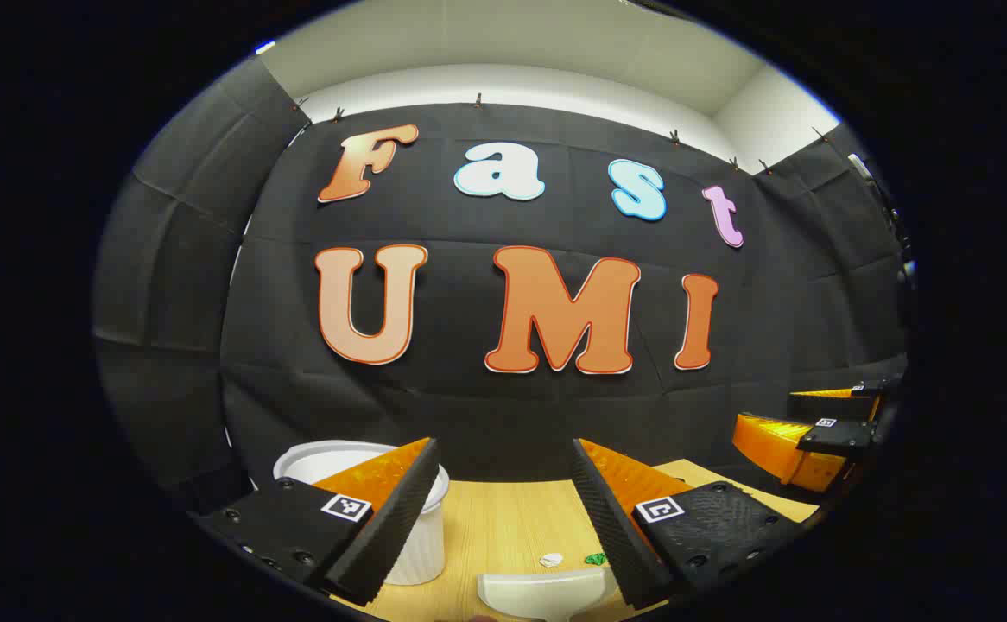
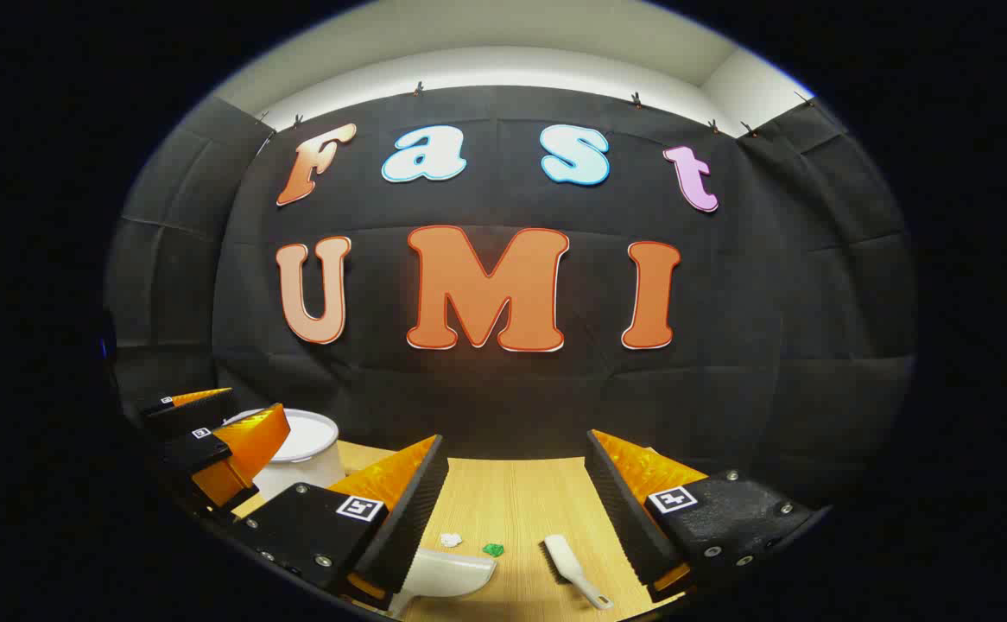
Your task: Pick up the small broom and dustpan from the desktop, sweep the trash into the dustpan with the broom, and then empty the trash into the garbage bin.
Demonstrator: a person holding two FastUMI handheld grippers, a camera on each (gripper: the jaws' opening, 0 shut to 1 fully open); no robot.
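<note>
Nothing is picked up yet, by the look of it: both tools hang above the table (image 2: 512, 501) with their fingers spread wide and nothing between them. In the left gripper view the left tool (image 1: 503, 510) looks down over the dustpan (image 1: 547, 592), which lies flat on the wood just below and between its fingers, while the bin (image 1: 331, 462) stands upright to its left, partly behind the left finger. The right tool (image 2: 516, 510) sits over the broom (image 2: 568, 561) in the right gripper view, fingers apart, broom untouched. Two scraps of trash, a white scrap (image 2: 450, 540) and a green scrap (image 2: 493, 549), lie loose on the table between dustpan and broom, near both but touching neither. So the whole job looks to be ahead: grasp both items, sweep, then tip into the bin. Now the broom's lie: flat on the table, long axis running on a diagonal in the right gripper view, bristle head at the far upper-left end toward the scraps, slim handle trailing toward the lower right, close to the right finger. I'd judge that handle end the natural place to take hold. The dustpan's open mouth seems to face away from the camera toward the trash, though its handle is cut off at the edge, so I can't be sure.
</note>
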